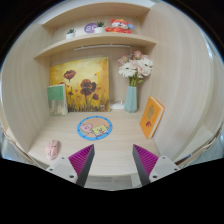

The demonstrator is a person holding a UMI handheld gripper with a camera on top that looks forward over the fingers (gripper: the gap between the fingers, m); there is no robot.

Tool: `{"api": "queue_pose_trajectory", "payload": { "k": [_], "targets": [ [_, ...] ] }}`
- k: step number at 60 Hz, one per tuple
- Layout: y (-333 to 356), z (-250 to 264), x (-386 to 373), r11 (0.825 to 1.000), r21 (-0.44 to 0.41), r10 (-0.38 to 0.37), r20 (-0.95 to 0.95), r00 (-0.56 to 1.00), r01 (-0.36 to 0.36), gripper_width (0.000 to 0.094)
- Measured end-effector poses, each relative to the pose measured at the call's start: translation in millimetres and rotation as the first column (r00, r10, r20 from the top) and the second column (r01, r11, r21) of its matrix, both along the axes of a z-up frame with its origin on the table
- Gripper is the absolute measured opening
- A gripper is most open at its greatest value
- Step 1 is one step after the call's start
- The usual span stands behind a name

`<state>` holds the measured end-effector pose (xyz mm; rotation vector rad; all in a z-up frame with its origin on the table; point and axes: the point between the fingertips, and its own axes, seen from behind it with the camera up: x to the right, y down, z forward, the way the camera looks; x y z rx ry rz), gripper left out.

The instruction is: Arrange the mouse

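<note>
A small pink mouse (52, 149) lies on the light wooden desk (112, 140), to the left of my fingers and a little ahead of them. A round blue mouse mat with a cartoon print (95, 127) lies on the desk straight ahead, beyond my fingers. My gripper (113, 158) is open and empty, its two purple pads (82, 158) spread wide apart over the bare desk near its front edge.
A flower picture (82, 83) and a small green card (56, 96) lean on the back wall. A vase of pink and white flowers (133, 85) and an orange card (151, 116) stand at the right. Shelves (95, 45) above hold small items.
</note>
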<state>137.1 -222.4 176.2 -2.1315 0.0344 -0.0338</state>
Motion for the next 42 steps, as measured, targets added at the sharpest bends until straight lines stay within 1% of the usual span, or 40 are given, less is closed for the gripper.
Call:
{"api": "queue_pose_trajectory", "payload": {
  "k": [1,5,6,7,8,14,20,26,33,38,42],
  "targets": [
    [4.1,-12.8,1.1,1.0,0.005,0.017,-0.01,1.0,-0.017,0.0768],
    [1.7,-37.7,-14.7,0.999,-0.028,0.037,-0.024,0.999,-0.038,0.0771],
    [-0.1,-45.2,-18.9,0.998,-0.039,0.042,-0.025,0.999,-0.043,0.0771],
    [-13.3,-39.8,-21.3,0.997,-0.058,0.042,-0.019,0.999,-0.043,0.0769],
    [-8.5,-55.1,-30.2,0.997,-0.068,0.047,-0.021,0.999,-0.048,0.0769],
    [-25.4,-96.3,-69.2,0.987,-0.139,0.081,-0.029,0.996,-0.084,0.0771],
    [-41.0,-131.6,-125.2,0.97,-0.198,0.129,-0.084,0.988,-0.143,0.0768],
    [-45.7,-159.7,-183.4,0.947,-0.242,0.184,-0.13,0.974,-0.212,0.0768],
    [-33.9,-176.2,-239.8,0.925,-0.262,0.243,-0.152,0.958,-0.276,0.077],
    [-15.3,-179.8,-269.5,0.922,-0.25,0.263,-0.153,0.952,-0.295,0.0768],
    [2.6,-177.9,-288.4,0.924,-0.234,0.269,-0.161,0.95,-0.301,0.0767]
  ]
}}
